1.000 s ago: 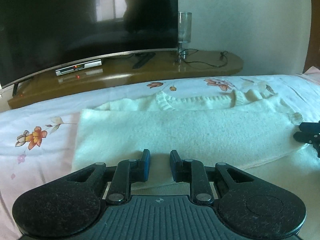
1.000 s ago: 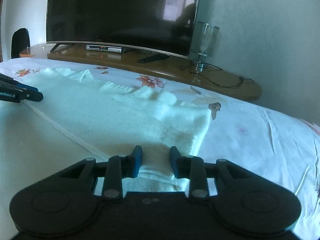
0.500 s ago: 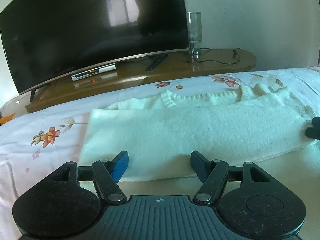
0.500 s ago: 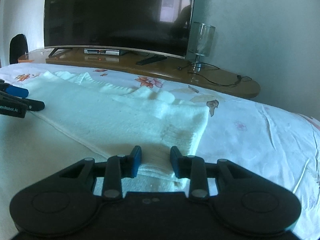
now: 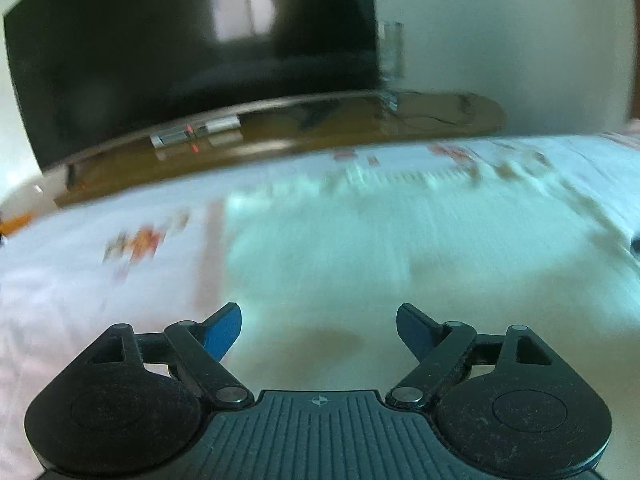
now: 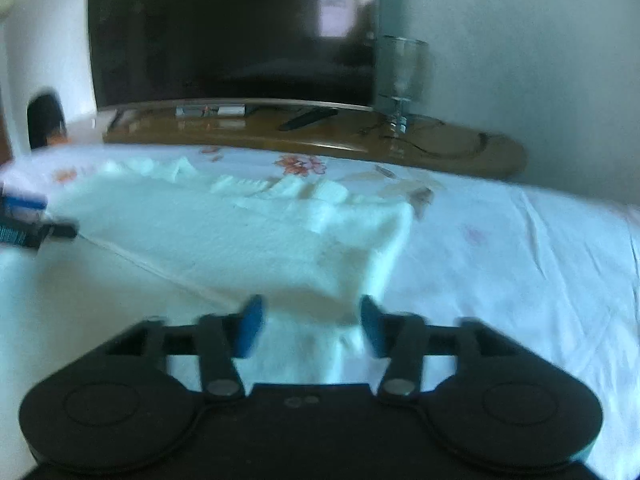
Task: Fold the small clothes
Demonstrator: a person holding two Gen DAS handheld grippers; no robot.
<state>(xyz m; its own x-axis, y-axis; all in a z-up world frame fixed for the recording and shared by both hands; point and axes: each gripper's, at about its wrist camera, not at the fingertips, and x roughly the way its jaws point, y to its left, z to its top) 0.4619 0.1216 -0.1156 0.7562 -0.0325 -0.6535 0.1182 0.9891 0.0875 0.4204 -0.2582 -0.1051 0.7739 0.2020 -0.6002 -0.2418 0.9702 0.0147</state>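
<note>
The cream knit sweater (image 6: 248, 240) lies folded across the floral bedsheet (image 6: 520, 260); it looks soft, light and limp, best pinched at a doubled edge. The left gripper (image 5: 319, 322) and right gripper (image 6: 311, 322) are both opening, pads clear of the cloth.
</note>
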